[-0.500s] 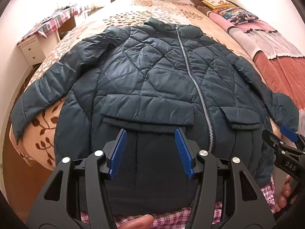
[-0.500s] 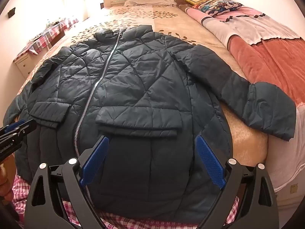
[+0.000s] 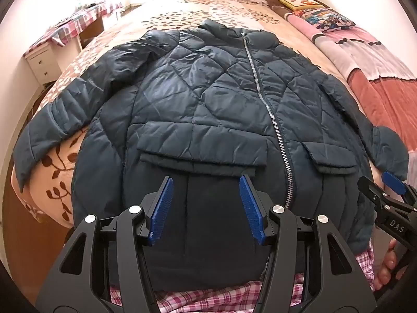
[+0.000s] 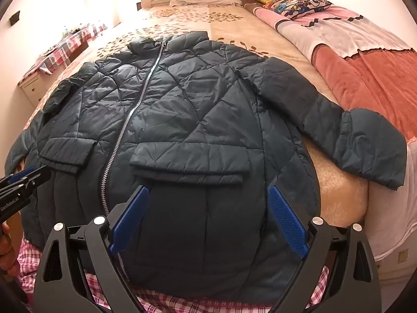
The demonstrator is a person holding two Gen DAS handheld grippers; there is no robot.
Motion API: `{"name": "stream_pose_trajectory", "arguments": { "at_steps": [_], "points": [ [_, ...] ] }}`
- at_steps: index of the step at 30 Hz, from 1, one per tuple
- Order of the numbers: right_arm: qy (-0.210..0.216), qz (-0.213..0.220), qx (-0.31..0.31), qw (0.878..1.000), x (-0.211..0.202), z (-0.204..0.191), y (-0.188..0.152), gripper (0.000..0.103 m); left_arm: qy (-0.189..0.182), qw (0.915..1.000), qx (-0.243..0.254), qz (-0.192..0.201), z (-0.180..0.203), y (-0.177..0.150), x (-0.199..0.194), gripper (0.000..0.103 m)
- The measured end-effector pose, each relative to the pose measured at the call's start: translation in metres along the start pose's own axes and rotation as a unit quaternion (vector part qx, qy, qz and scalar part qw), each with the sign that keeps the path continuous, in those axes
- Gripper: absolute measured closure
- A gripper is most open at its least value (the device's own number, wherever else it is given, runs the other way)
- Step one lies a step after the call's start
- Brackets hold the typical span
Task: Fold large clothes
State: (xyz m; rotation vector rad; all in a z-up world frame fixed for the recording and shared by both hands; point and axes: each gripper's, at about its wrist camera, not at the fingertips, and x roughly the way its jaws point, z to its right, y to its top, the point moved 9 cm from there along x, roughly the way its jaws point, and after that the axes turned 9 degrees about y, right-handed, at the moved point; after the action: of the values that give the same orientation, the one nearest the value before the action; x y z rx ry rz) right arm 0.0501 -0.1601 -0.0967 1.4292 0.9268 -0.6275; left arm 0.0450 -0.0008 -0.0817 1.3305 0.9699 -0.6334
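Both tongs, left (image 3: 206, 208) and right (image 4: 208, 221), hang spread above the jacket's (image 4: 182, 104) near hem, pinching nothing.

Jacket (image 3: 198, 99) hem behind both grippers; nightstand (image 3: 43, 61) clutter too small.

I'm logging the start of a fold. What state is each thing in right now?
Jacket: spread flat on the bed, front up, zipped, sleeves out.
Left pocket flap: down.
Right pocket flap: down.
Left gripper: open, empty, above the hem.
Right gripper: wide open, empty.
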Motion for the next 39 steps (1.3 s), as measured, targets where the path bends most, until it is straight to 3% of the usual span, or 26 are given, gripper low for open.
{"name": "stream_pose_trajectory", "arguments": {
  "at_steps": [39],
  "points": [
    [0.003, -0.007, 0.004, 1.000, 0.0044, 0.0020, -0.0049, 0.012, 0.004, 1.0000, -0.002, -0.006, -0.0010, -0.0064, 0.0032, 0.050]
  ]
}}
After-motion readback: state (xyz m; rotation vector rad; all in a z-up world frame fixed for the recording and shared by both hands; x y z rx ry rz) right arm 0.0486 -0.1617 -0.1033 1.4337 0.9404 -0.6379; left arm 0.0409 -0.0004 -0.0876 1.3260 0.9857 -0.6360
